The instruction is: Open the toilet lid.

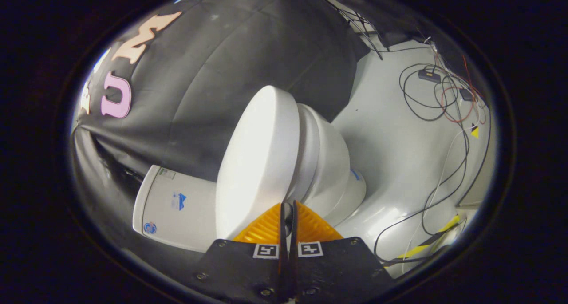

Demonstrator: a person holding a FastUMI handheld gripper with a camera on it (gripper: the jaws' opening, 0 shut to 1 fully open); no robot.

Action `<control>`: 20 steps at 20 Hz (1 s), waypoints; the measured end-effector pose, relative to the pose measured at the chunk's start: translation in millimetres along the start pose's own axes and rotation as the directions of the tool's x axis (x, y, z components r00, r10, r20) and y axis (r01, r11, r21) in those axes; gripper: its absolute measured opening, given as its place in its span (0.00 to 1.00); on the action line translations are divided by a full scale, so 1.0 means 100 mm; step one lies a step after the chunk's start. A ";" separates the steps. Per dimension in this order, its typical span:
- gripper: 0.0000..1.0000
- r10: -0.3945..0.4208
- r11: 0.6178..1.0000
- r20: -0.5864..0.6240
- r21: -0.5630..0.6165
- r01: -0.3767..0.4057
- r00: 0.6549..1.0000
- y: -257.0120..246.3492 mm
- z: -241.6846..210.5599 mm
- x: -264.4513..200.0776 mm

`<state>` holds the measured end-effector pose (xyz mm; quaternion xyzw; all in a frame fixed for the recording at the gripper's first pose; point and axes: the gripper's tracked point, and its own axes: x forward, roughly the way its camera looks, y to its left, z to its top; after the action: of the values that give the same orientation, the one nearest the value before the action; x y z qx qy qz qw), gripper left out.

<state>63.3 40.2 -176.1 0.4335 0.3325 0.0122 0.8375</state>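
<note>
The white toilet shows rolled sideways in the gripper view. Its lid (259,162) lies down flat on the seat (310,153), above the bowl (335,166). The tank (177,206) stands behind the lid, against the black cloth wall. My gripper (287,205) has its fingers pressed almost together, with only a thin slit between them. The fingertips sit right at the lid's rim, at the seam between lid and seat. I cannot see anything pinched between them.
The pale floor (399,153) spreads beside the bowl. Loose black, red and white cables (443,95) with small boxes lie on it. Yellow-and-black tape (428,246) marks the floor close to the fingers. The black cloth wall (222,64) hangs behind the tank.
</note>
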 end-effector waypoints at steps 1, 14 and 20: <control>0.02 0.006 1.000 0.003 -0.003 -0.006 1.000 0.05 0.01 -0.02; 0.02 0.040 0.992 0.055 -0.124 -0.033 0.998 0.69 0.15 -0.36; 0.01 0.106 0.959 0.068 -0.271 -0.083 0.992 1.12 0.18 -0.55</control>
<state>60.7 80.6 -56.8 0.3321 0.2721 0.0791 0.8997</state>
